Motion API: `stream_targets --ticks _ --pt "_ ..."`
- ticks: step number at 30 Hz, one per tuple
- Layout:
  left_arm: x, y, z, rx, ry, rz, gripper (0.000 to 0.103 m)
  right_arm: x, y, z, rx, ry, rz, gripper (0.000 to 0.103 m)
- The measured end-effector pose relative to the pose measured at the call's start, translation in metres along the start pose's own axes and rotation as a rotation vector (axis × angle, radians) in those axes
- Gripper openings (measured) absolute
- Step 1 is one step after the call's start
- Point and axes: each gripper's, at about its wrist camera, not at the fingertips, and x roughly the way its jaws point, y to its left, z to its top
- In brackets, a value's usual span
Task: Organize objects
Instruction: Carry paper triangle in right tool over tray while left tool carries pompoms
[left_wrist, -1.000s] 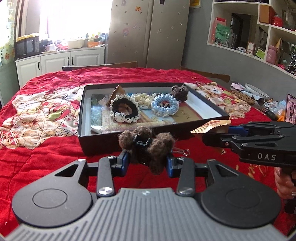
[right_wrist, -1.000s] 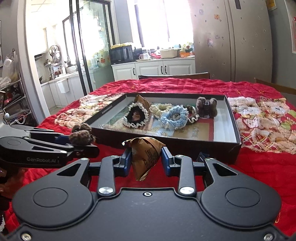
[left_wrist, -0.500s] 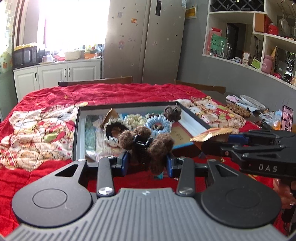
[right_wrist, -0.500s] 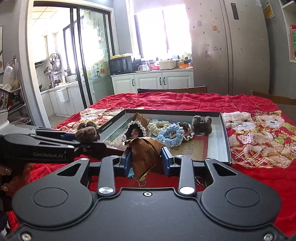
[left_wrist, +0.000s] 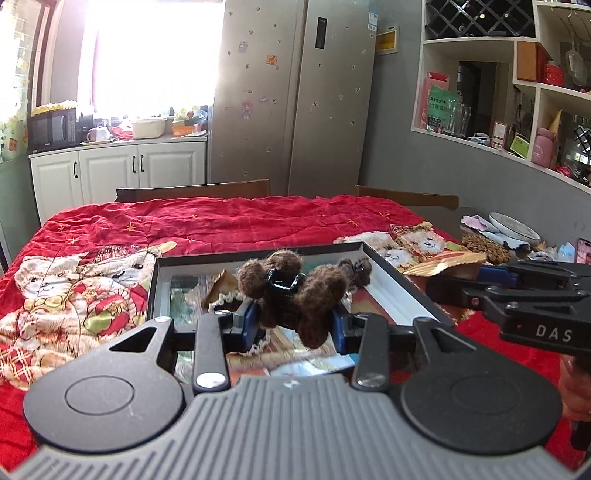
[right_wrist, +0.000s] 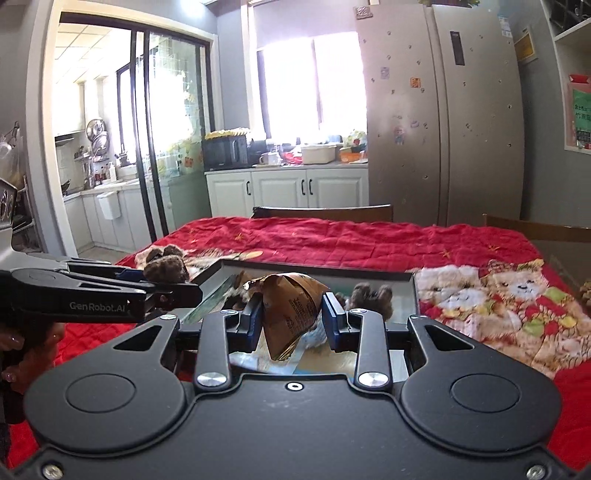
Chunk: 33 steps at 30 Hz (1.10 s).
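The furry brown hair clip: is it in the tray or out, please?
Out: the hair clip is held in the left claw, above the tray.

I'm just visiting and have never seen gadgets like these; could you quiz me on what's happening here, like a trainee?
1. True or false: the left gripper holds a fuzzy brown hair claw.
2. What does the right gripper grip? A) a blue scrunchie B) a crinkled brown packet C) a phone
3. Fill in: the black tray lies on a ____ quilt.

Key: 1 true, its fingers press the claw from both sides. 2 B, the crinkled brown packet. 3 red.
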Motion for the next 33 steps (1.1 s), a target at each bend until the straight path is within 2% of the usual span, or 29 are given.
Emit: stream_targets --ticks 7,16,33 --pt "0.019 0.002 0.011 -0.004 0.007 0.03 0.043 0.017 -0.009 0.015 -0.022 -0.007 -0.035 0.032" --pt "0.045 0.003 0.02 -0.025 0.007 0.053 0.043 0.051 -0.028 0.019 0.021 0.017 -0.066 0.032" --pt "0.084 0.012 0.01 -0.054 0.046 0.086 0.043 0.101 -0.049 0.002 0.086 0.057 -0.087 0.032"
